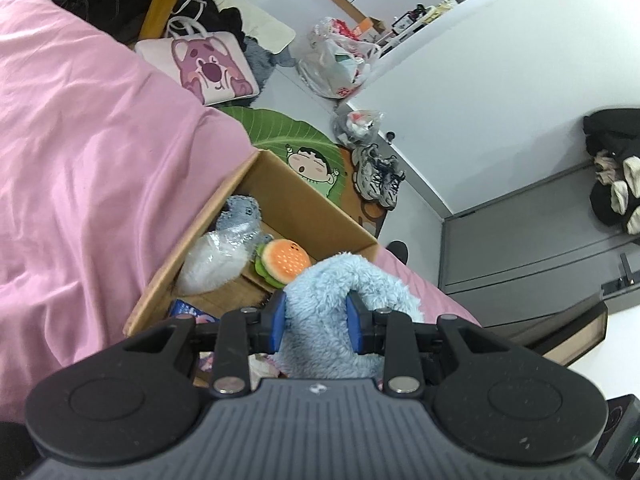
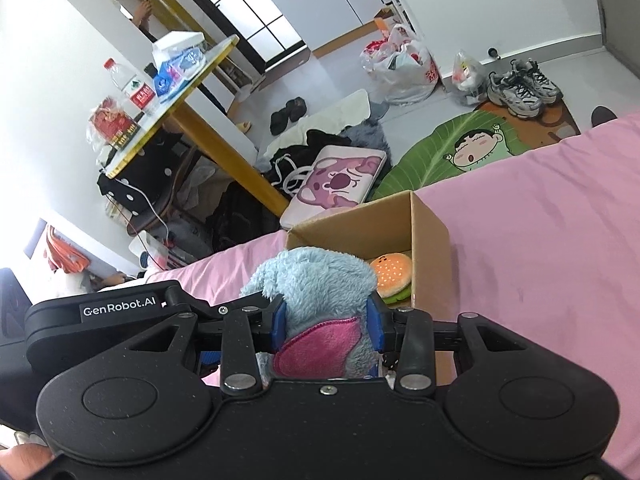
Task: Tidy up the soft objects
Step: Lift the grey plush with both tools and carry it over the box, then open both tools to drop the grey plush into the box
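Two handheld grippers clamp the same light-blue plush toy (image 1: 320,312) above a pink bedsheet (image 1: 80,160), each with its blue-padded jaws closed on the fur. The left gripper (image 1: 316,322) pinches a fluffy blue limb of the toy, while the right gripper (image 2: 328,322) squeezes a part that carries a magenta-pink ear-like patch (image 2: 320,350). In the right wrist view the left gripper's black body, marked "GenRobot.AI", lies just beside the right one.

The toy hangs near the open cardboard box (image 1: 304,196) that sits on the bed, beside its nearer rim. Inside the box rest a hamburger plush (image 1: 282,260), a white fluffy toy wrapped in clear plastic (image 1: 216,260) and a grey plush (image 1: 242,216). A blue printed item (image 1: 186,310) shows at the box's near corner, partly hidden by the gripper.

On the floor past the bed lie a leaf-shaped rug with a cartoon child (image 2: 472,148), a pink bear-print cushion (image 2: 340,180), a pair of grey sneakers (image 2: 520,88) and filled plastic bags (image 2: 400,68). A yellow-legged table (image 2: 188,92) holds a water bottle (image 2: 128,84).
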Available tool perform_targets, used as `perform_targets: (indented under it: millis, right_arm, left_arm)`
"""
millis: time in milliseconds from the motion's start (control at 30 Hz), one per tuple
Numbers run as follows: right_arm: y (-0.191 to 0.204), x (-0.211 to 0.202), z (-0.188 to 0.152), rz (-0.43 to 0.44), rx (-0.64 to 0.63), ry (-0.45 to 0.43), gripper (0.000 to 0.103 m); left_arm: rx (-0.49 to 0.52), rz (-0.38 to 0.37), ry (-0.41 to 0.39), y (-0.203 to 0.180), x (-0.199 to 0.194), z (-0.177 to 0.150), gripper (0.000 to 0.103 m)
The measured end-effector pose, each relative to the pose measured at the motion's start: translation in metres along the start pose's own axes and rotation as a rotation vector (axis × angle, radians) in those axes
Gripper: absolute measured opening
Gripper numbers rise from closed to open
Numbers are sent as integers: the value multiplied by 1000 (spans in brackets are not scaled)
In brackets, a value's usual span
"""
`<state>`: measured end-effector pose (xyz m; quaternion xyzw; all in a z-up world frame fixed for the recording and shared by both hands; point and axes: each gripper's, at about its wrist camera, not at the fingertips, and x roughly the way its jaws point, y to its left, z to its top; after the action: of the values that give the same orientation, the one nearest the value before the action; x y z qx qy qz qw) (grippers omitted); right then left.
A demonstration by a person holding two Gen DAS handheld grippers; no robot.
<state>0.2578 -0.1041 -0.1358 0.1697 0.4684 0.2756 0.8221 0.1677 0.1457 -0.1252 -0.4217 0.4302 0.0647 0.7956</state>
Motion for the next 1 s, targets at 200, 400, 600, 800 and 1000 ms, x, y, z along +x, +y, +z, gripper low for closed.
perform_targets:
  millis: [200, 400, 600, 800, 1000]
  right_arm:
    - [-1, 21, 8, -7, -17, 32, 41]
    - [-2, 34, 12, -1, -22, 46, 52]
    - [-7, 29, 14, -20, -11, 47, 56]
    - [-6, 14, 15, -15, -12, 28, 61]
    - [-9, -3, 12, -33, -12, 18, 64]
  left_arm:
    - [-35, 5, 21, 11, 18, 11, 30]
    - [-69, 34, 46, 21, 35, 20, 31]
    - [-68, 102, 51, 26, 36, 23, 34]
    - [6, 120, 20, 5, 20, 21, 49]
    - [61, 127, -5, -13, 3, 11, 71]
